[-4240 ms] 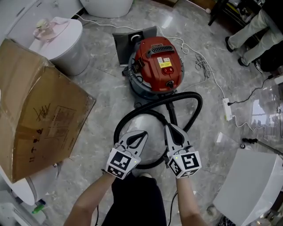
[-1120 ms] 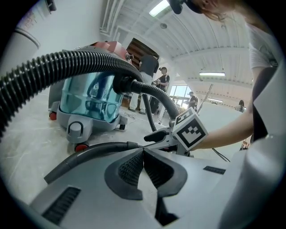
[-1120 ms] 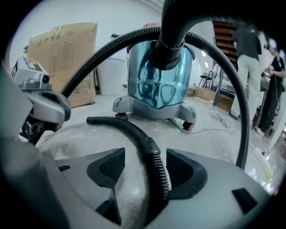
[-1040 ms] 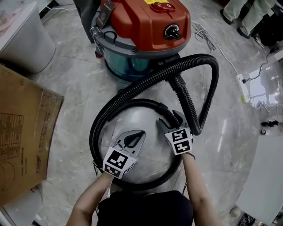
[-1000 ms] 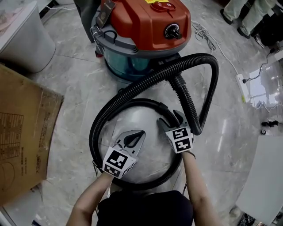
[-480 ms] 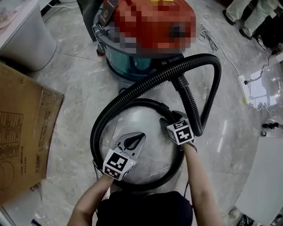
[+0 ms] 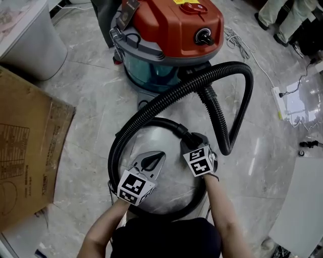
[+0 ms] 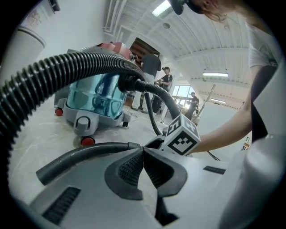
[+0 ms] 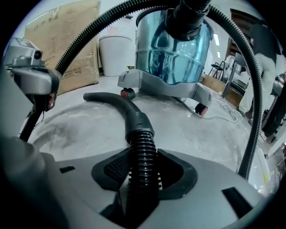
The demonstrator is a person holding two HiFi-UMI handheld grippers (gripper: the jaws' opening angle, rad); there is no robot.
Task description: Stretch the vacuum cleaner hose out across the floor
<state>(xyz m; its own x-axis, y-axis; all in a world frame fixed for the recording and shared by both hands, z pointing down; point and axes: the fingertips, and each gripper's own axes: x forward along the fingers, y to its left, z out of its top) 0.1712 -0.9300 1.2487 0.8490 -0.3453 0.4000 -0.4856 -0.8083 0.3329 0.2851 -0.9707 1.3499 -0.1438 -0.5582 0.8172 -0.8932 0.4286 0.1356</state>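
Note:
A vacuum cleaner [image 7: 171,35] with a red top and a clear blue tank stands on the marble floor. Its black ribbed hose [image 7: 166,98] loops from the tank round in front of me. My right gripper [image 7: 195,144] points steeply down over the hose just behind the grey cuff [image 9: 136,123] of the curved end tube. Its jaws have just been closing, and the hose [image 9: 143,156] lies between the pads, which press on both its sides. My left gripper [image 7: 153,161] hovers inside the loop, shut with nothing between its pads [image 8: 134,165].
A large cardboard box [image 7: 25,146] lies at the left and a white bin [image 7: 30,45] behind it. A power strip with white cable [image 7: 279,98] is on the floor at the right. A white panel [image 7: 303,201] fills the lower right. People's legs [image 7: 282,15] stand at the top right.
My right gripper has sunk and shifted slightly left onto the hose by the cuff, and its jaws have narrowed round it. The left gripper has stayed put.

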